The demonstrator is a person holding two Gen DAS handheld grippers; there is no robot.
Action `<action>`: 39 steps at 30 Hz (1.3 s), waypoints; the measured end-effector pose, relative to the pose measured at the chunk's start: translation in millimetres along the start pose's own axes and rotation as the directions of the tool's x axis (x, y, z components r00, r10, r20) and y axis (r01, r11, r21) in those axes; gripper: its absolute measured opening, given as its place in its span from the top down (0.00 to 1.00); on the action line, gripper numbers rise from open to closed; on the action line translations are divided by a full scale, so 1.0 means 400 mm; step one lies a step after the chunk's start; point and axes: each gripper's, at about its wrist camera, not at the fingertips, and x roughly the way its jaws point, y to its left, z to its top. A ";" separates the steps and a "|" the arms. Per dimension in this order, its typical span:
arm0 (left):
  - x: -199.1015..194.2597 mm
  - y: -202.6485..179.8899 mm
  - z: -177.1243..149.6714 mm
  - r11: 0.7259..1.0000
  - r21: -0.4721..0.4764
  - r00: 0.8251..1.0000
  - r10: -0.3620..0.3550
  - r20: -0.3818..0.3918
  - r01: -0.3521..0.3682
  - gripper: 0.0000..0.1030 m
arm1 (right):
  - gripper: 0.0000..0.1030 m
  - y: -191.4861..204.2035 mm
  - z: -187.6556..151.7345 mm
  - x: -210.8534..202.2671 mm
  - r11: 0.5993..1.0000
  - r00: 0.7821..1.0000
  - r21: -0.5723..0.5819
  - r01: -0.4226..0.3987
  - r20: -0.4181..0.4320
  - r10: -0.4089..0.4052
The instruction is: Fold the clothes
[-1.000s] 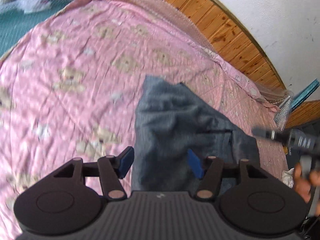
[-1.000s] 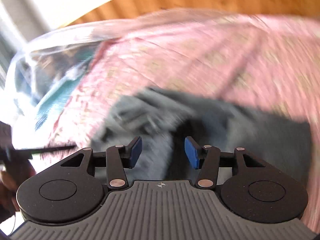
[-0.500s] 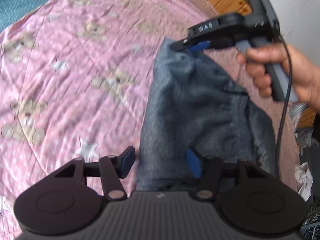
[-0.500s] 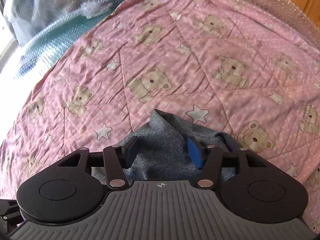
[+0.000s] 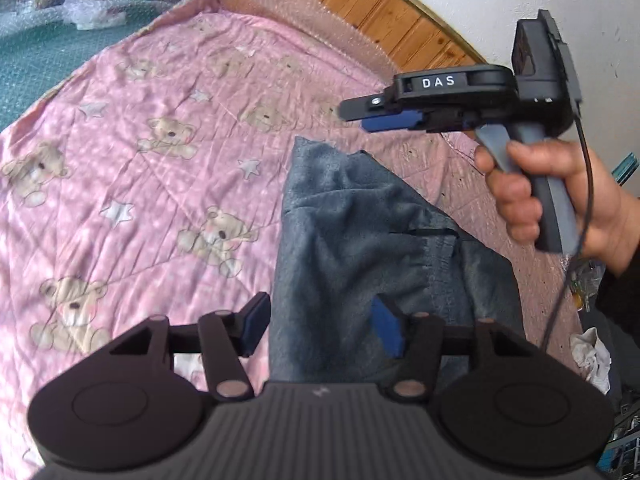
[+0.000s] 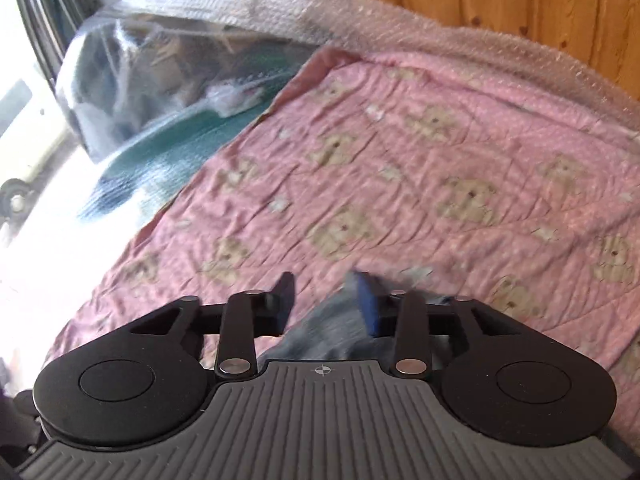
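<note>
Honestly, with both my left gripper [image 5: 320, 330] and right gripper [image 6: 326, 306] spread open and holding nothing, I worry the soft grey fleece garment [image 5: 360, 240], blurred in the right view, slumps crooked on the pink bear-print quilt [image 5: 140, 160].

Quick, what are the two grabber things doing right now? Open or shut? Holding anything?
Left hand-held gripper: open, holding nothing, above the grey garment.
Right hand-held gripper: open, holding nothing, above the garment's far corner over the pink quilt.
</note>
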 end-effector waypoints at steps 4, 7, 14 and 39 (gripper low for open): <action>0.024 0.015 0.013 0.997 -0.074 1.000 -0.010 -0.026 0.008 0.46 | 0.37 0.028 0.001 0.105 0.991 0.992 -0.068 0.118 -0.043 -0.121; 0.062 0.029 -0.007 0.990 -0.136 0.995 -0.042 -0.090 0.029 0.64 | 0.53 0.024 0.000 0.190 0.987 0.984 -0.102 0.122 -0.118 -0.134; 0.038 0.016 -0.039 0.993 -0.118 0.996 -0.020 -0.084 0.010 0.88 | 1.00 0.002 0.035 0.184 0.977 0.978 -0.108 0.184 -0.076 -0.193; 0.312 -0.174 0.269 0.976 0.214 0.996 0.063 -0.068 -0.047 0.73 | 0.88 -0.025 -0.462 -0.149 0.980 0.981 0.051 0.194 0.001 -0.195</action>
